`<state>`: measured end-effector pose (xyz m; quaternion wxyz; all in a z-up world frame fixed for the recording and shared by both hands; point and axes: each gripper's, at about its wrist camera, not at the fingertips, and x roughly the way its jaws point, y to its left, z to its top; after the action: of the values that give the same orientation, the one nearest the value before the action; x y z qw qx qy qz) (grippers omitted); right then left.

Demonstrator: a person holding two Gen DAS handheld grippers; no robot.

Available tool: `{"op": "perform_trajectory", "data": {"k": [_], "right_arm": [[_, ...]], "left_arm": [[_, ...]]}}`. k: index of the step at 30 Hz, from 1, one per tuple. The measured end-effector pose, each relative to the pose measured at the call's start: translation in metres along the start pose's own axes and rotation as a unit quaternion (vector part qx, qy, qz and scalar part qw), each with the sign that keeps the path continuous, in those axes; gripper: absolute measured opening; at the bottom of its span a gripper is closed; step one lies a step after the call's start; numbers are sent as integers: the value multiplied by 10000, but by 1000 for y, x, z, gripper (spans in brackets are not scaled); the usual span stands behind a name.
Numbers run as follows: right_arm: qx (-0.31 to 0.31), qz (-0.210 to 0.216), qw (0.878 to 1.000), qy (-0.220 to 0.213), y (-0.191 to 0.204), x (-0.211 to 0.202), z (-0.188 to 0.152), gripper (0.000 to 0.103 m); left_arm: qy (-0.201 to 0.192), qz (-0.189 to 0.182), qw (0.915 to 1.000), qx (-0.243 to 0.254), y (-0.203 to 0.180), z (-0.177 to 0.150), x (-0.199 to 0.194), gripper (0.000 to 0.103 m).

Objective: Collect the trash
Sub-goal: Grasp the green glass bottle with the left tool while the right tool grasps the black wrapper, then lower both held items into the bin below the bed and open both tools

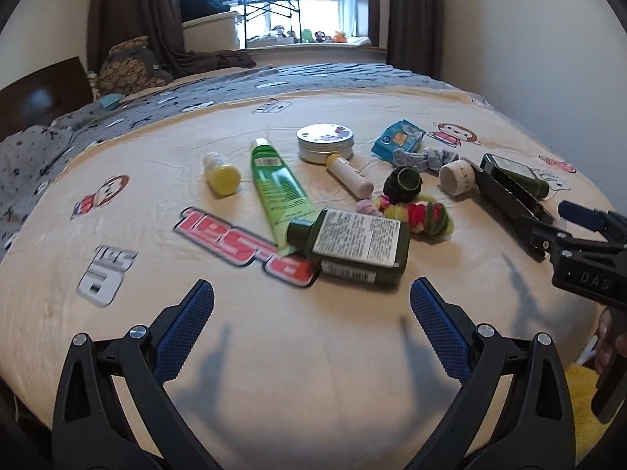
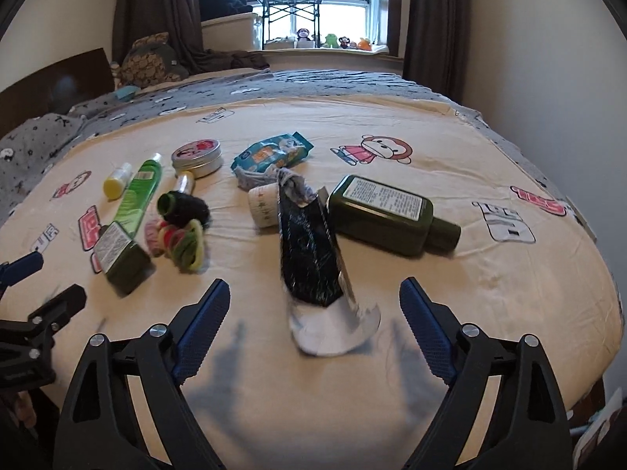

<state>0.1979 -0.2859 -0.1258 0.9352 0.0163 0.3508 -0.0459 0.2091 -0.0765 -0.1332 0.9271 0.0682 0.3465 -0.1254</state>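
Two grippers hover low over the bed (image 1: pixel 313 352), both with fingers spread wide and holding nothing. Straight ahead of the left gripper (image 1: pixel 312 305), just beyond its fingertips, a green bottle (image 1: pixel 352 248) lies on its side across the end of a green tube (image 1: pixel 280 192); hair ties (image 1: pixel 415 215) sit past the right finger. Between the right gripper's (image 2: pixel 314 305) fingertips and just ahead lies a black foil wrapper (image 2: pixel 313 258), its torn silver end nearest the fingers. Beyond it, right of centre, lies a second green bottle (image 2: pixel 386 213); a blue packet (image 2: pixel 270 154) lies farther off beside a tin (image 2: pixel 197 158).
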Motion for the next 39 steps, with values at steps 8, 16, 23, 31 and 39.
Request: {"op": "perform_trajectory", "data": {"k": [8, 16, 23, 31, 39], "right_arm": [[-81, 87, 9996, 269, -4, 26, 11, 75], [-164, 362, 9983, 417, 0, 32, 8, 29], [-168, 477, 9986, 166, 7, -2, 4, 26], [-233, 737, 9963, -378, 22, -77, -18, 26], [-537, 1389, 9886, -215, 44, -129, -74, 26]], "left_arm": [[275, -171, 9995, 51, -11, 21, 37, 87], [452, -363, 9983, 68, -12, 28, 53, 81], [317, -414, 9986, -102, -3, 21, 21, 81], [66, -470, 9985, -270, 6, -7, -50, 81], [33, -415, 9989, -222, 9, -69, -104, 81]]}}
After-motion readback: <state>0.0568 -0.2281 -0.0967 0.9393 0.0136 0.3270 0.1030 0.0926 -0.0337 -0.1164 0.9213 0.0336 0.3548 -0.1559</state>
